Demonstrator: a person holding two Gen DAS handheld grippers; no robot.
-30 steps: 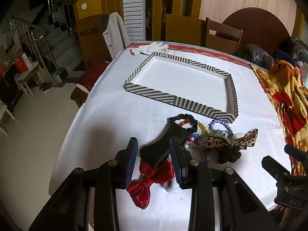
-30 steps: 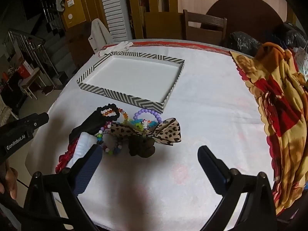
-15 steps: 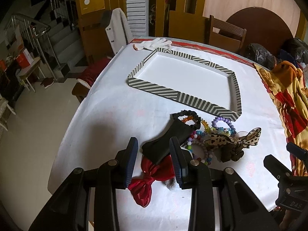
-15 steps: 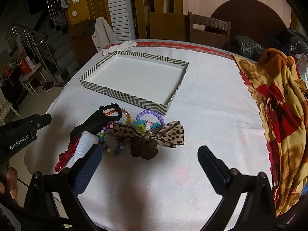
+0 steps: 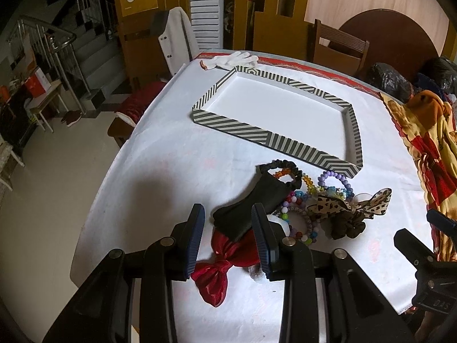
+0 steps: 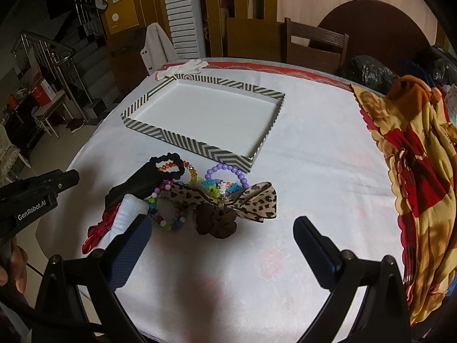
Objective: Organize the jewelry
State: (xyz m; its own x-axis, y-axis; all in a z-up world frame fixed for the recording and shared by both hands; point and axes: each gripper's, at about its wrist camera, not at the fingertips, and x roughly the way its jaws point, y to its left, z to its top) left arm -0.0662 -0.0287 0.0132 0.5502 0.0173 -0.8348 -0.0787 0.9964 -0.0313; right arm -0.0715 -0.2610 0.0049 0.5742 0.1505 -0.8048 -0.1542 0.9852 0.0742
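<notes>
A pile of accessories lies on the white table: a black cloth band (image 5: 251,203), a red satin bow (image 5: 225,265), a leopard bow (image 5: 351,203) (image 6: 228,197), a brown scrunchie (image 6: 217,220), a purple bead bracelet (image 6: 225,171) and other coloured bead bracelets (image 5: 297,223). Behind them stands an empty striped tray (image 5: 257,131) (image 6: 200,145). My left gripper (image 5: 228,225) is open and empty, above the near end of the black band and the red bow. My right gripper (image 6: 222,240) is wide open and empty, just short of the brown scrunchie.
A white glove (image 5: 231,58) lies beyond the tray's far left corner. A yellow and red patterned cloth (image 6: 420,171) covers the table's right side. Chairs (image 6: 314,43) and black bags (image 5: 388,80) stand behind the table. The table's left edge (image 5: 114,165) drops to the floor.
Both views have pulled back and risen slightly, so the tray and pile sit a little farther off. Neither gripper's opening has changed and nothing on the table has moved.
</notes>
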